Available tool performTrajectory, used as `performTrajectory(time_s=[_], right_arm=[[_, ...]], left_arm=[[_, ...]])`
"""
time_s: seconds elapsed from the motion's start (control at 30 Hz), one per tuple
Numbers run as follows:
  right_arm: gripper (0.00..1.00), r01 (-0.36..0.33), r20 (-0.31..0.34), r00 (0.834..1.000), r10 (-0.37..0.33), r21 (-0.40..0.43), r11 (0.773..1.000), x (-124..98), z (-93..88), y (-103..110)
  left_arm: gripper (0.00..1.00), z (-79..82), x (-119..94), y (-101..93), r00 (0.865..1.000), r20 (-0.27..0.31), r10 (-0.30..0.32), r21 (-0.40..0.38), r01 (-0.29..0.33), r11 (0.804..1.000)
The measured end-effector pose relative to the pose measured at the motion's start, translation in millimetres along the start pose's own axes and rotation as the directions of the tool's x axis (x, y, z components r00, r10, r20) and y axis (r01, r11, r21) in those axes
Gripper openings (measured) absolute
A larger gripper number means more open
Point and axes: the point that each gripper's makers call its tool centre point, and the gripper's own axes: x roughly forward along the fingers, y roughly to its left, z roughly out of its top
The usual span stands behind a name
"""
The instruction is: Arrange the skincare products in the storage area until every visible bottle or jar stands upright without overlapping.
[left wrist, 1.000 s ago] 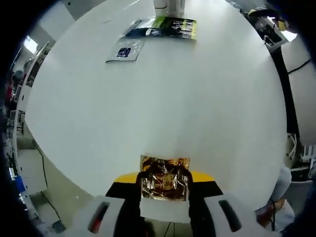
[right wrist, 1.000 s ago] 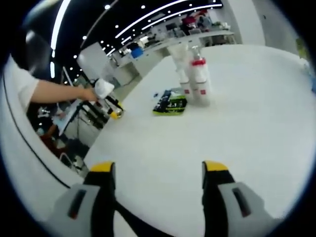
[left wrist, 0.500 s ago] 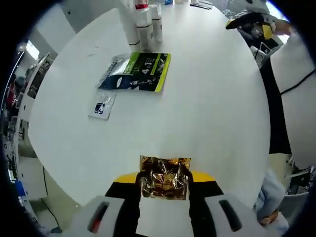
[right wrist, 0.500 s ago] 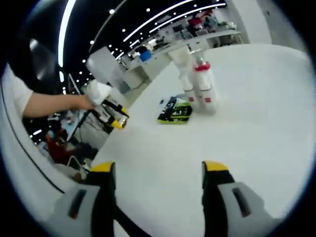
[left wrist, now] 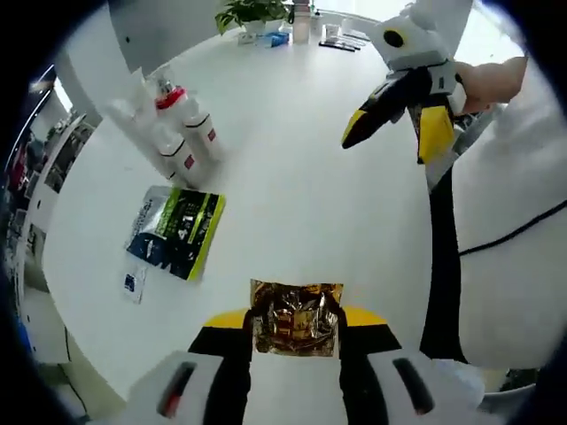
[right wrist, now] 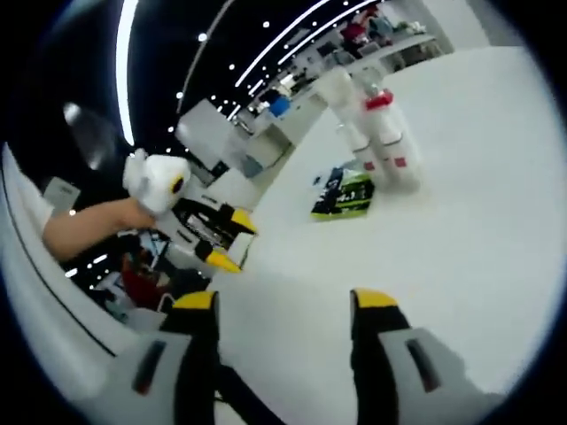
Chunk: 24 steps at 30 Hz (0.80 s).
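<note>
So the bench (left wrist: pixel 301 204) is a big round white one, plain glossy top. In the left gripper view there's a cluster of white bottles (left wrist: pixel 182 133) with red caps and red labels standing upright near the far left edge, packed right against each other, with what looks like clear plastic wrap just beside them. Nearer to the camera a flat green-and-black sachet pack (left wrist: pixel 175 232) lies on the top, and a small white-and-blue sachet (left wrist: pixel 135 283) sits just beside it by the edge. Way at the far side there's a potted plant (left wrist: pixel 251 12) and some small items, too tiny to tell.
</note>
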Motion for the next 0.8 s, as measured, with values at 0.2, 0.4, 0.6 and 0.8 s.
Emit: performTrajectory(time_s=[0.2,0.4,0.6,0.8], right_arm=[[0.41,-0.050,0.022,0.999,0.049,0.101,0.994,-4.6,-1.7,-5.0],[0.29,-0.080,0.038,0.996,0.075,0.160,0.984,-11.7,-1.6,-6.4],[0.22,-0.087,0.028,0.996,0.083,0.203,0.975,-16.2,-2.8,-9.1],[0.17,-0.093,-0.019,0.995,0.100,0.216,0.972,-13.3,-8.1,-7.9]], left_arm=[[0.38,51.0,11.5,-36.5,0.998,0.058,-0.013,0.057,0.010,0.998],[0.38,78.5,18.5,-58.7,0.997,0.075,-0.015,0.110,0.007,0.994],[0.39,99.1,23.2,-74.2,0.997,0.078,-0.020,0.176,0.006,0.984],[0.39,113.7,19.1,-79.8,0.996,0.093,-0.004,0.231,-0.017,0.973]])
